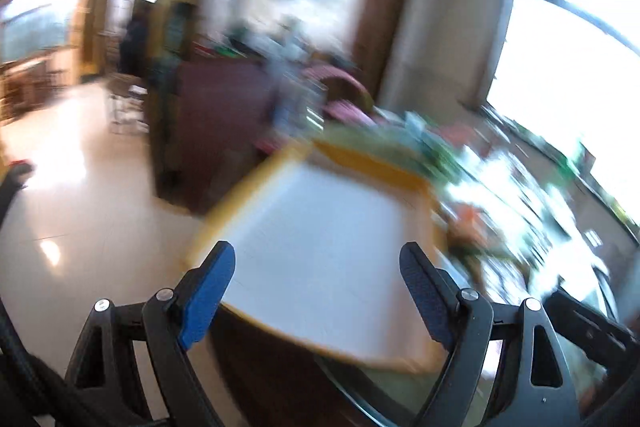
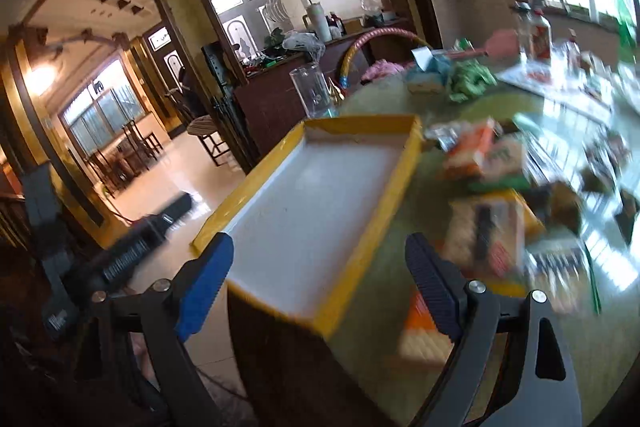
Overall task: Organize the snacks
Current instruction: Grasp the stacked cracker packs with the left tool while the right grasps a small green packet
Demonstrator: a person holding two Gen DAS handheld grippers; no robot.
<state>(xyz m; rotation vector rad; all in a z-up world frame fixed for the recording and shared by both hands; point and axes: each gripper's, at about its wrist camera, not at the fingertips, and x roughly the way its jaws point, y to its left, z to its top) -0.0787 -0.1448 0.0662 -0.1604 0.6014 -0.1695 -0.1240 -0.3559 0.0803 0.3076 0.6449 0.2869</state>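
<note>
A shallow yellow-rimmed box with a white floor lies on the glass table's left edge, with nothing in it; it also shows blurred in the left wrist view. Snack packets lie in a loose heap to its right, with a flat orange and yellow box nearer me; they are a blur in the left wrist view. My left gripper is open and empty just before the yellow box. My right gripper is open and empty over the box's near end.
A clear glass, a tissue box, green wrappers and bottles stand farther back on the table. A dark cabinet and chairs stand beyond the table's left edge, over tiled floor.
</note>
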